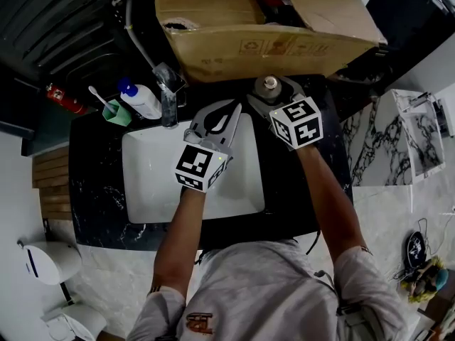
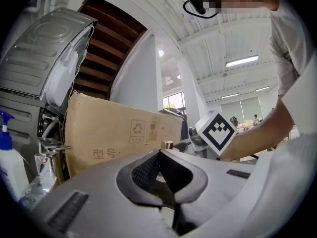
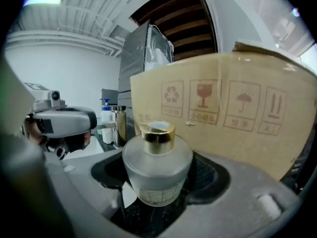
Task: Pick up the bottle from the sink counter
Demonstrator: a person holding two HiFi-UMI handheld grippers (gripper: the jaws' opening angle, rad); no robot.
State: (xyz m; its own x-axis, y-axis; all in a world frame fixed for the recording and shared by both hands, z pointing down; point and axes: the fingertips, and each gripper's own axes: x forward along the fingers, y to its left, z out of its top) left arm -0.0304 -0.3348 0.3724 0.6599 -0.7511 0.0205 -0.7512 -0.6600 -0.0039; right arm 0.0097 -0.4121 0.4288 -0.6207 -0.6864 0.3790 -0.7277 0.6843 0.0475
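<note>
At the far left of the head view, on the black sink counter (image 1: 96, 190), a green cup (image 1: 117, 114) with a toothbrush (image 1: 96, 94) stands beside a white pump bottle (image 1: 141, 100) with a blue top. Just to the right of them is the metal faucet (image 1: 168, 96), at the back edge of the white basin (image 1: 146, 183). Above the basin is the left gripper (image 1: 232, 109), at the end of the person's left arm (image 1: 174, 240), and its jaws point toward the back of the counter. In the left gripper view the two tips touch each other and nothing is between them, so this tool is clenched and empty. Behind the counter lies a big cardboard box (image 1: 263, 30) with printed symbols on its side. To the right of the left gripper, on the counter strip between the basin and the box, stands the bottle (image 1: 270, 85), a small round one of frosted glass with a golden cap. The right gripper (image 1: 274, 84) is around it. In the right gripper view one jaw lies against each side of the glass body, so this tool grasps the bottle, and the bottom of the bottle is at the black counter surface. I cannot tell if it is lifted a little or not. At the far right is a wall (image 1: 370, 141) of white marble with dark veins.
</note>
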